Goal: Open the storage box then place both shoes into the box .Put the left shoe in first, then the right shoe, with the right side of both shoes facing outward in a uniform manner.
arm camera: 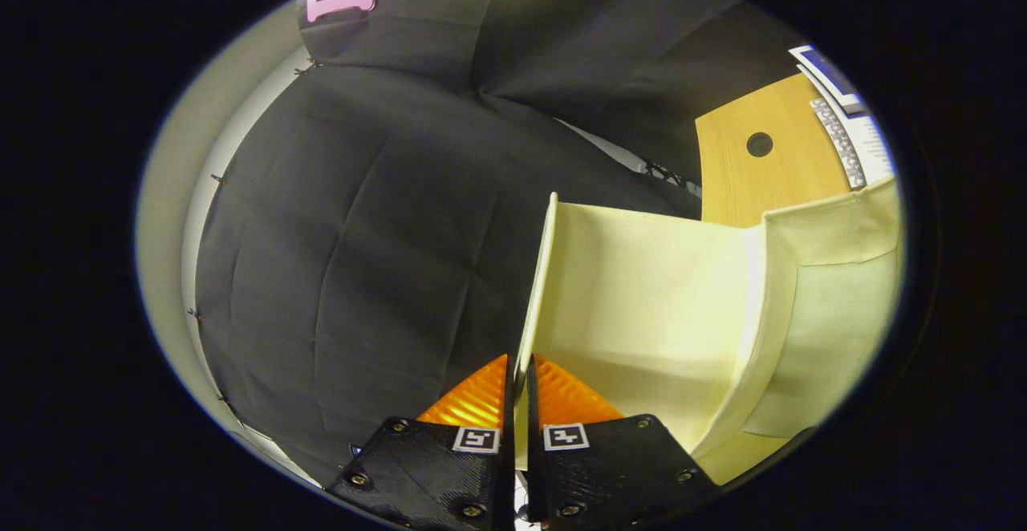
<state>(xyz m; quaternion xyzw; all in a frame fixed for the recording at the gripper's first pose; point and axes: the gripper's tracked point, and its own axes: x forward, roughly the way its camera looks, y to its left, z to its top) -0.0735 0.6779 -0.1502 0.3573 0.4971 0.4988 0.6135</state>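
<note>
My gripper [519, 370] pinches the near edge of the storage box's lid [642, 290], fingers closed on it. The cream fabric flap, raised just ahead, looks light and semi-stiff; its rim suits gripping.

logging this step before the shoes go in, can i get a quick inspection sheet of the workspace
surface: a wooden tabletop with a round dark hole, beyond the box.
job's things: pale fabric storage box, its thin flap lifted on edge; inside looks bare where visible. No shoes seen.
clutter: printed sheets at the table's far edge.
gripper: gripper closed, both fingers pressing on the flap's lower edge, one each side.
cables: nothing seen.
surroundings: black cloth wall of the booth, pale frame behind it.
</note>
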